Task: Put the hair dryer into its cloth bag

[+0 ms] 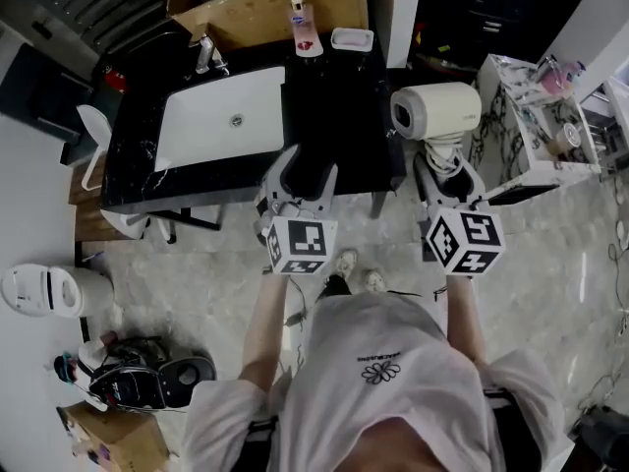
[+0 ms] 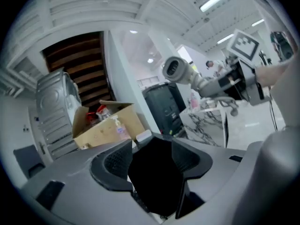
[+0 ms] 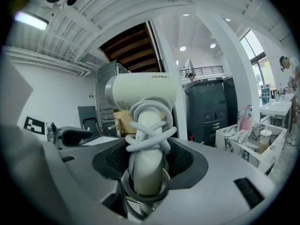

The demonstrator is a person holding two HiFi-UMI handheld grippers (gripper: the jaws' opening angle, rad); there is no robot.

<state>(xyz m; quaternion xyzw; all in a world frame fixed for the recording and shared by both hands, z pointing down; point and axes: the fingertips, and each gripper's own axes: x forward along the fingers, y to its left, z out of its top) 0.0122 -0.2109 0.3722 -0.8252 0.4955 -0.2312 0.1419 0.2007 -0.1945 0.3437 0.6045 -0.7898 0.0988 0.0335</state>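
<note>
The right gripper (image 1: 447, 177) grips the white hair dryer (image 1: 437, 109) by its handle, at the upper right of the head view, while the left gripper (image 1: 300, 177) has its jaws open around the black cloth bag (image 2: 157, 172).

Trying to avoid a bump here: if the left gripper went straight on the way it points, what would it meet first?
Most likely the black cloth bag, lying between the left gripper's open jaws. Beyond it stand a small white dish and a cardboard box, though depth is hard to judge.
</note>
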